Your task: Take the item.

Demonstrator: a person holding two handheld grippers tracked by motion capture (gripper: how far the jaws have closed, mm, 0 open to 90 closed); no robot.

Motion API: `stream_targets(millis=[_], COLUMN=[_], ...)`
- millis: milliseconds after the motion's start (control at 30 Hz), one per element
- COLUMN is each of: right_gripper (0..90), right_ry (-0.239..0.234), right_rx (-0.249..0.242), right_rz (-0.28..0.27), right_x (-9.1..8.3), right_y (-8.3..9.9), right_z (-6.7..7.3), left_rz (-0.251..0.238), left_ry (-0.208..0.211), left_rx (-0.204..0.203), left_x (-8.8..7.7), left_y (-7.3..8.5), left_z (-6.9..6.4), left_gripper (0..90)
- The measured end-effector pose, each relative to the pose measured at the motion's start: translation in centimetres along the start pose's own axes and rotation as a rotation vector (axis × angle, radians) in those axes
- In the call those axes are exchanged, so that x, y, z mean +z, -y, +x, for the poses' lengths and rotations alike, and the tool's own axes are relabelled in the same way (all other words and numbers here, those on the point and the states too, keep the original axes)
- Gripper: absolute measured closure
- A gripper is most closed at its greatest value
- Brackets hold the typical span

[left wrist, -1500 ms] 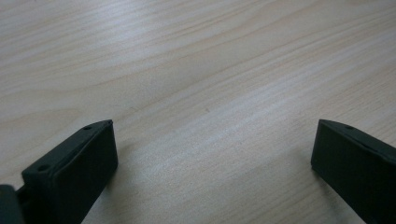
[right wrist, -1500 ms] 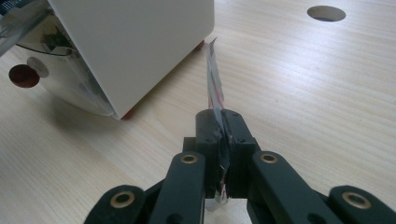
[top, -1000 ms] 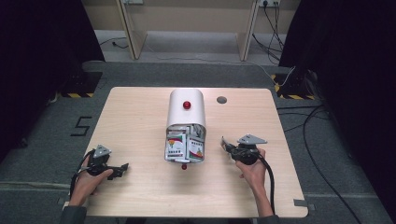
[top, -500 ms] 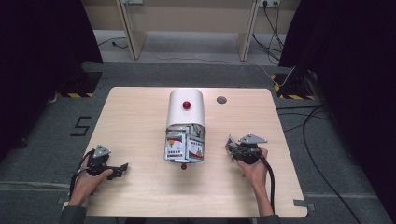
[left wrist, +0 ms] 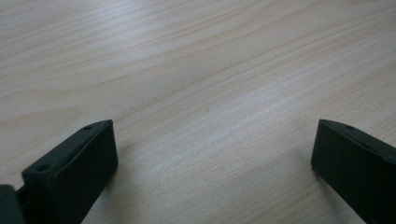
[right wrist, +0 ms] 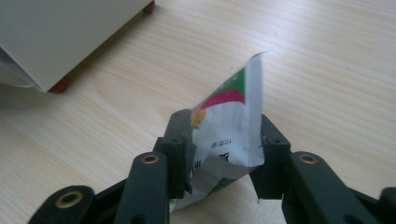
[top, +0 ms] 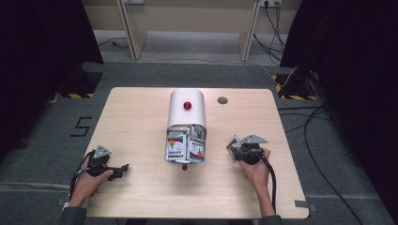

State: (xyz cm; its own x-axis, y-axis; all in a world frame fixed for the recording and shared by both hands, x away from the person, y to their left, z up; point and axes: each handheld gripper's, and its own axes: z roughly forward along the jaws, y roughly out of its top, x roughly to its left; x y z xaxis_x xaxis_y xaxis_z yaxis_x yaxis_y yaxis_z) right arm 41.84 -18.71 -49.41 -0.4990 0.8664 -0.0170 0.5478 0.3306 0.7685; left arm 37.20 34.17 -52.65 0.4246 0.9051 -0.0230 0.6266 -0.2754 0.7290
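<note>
A white round-topped dispenser box with a red knob lies in the middle of the table. Several printed packets show in its open front end. To its right, my right gripper rests on the table. Its jaws have just been opening, and a white, green and red packet stands loosely between them, leaning on one pad. The box's corner shows in the right gripper view. My left gripper lies near the front left edge, open over bare wood.
A small grey round plug sits in the tabletop behind the box on the right. A red foot props up the box's near corner. Cables lie on the floor to the right of the table.
The right gripper's jaws have spread apart around the packet, which was clamped a second ago. Neither hand has moved, and the left gripper is unchanged.
</note>
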Motion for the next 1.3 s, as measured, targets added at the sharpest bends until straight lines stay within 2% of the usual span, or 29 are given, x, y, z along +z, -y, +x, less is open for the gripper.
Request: stream_targets(millis=[167,267,367,633,767,933,1300], right_gripper=[60.8,58.8,55.7,52.4,47.7,46.1,43.9], right_ry=[0.035,0.038,0.038,0.045,0.056,0.054,0.059], right_rx=[-0.018,-0.029,-0.015,-0.039,-0.024,-0.006,-0.006], right_rz=[0.009,0.019,0.023,0.042,0.04,0.031,-0.008], right_x=[0.2,0.2,0.4,0.6,0.3,0.0,-1.3], right_y=[0.0,0.0,0.0,0.0,-0.1,-0.2,-0.8], right_z=[0.1,0.4,0.3,0.7,0.5,0.3,0.4], left_rz=[0.0,0.0,0.0,0.0,0.0,0.0,0.0], left_ry=[0.0,0.0,0.0,0.0,0.0,0.0,0.0], left_rx=[0.0,0.0,0.0,0.0,0.0,0.0,0.0], left_x=[0.0,0.0,0.0,0.0,0.0,0.0,0.0], left_y=[0.0,0.0,0.0,0.0,0.0,0.0,0.0], left_z=[0.0,0.0,0.0,0.0,0.0,0.0,0.0], left_gripper=[0.0,0.0,0.0,0.0,0.0,0.0,0.0])
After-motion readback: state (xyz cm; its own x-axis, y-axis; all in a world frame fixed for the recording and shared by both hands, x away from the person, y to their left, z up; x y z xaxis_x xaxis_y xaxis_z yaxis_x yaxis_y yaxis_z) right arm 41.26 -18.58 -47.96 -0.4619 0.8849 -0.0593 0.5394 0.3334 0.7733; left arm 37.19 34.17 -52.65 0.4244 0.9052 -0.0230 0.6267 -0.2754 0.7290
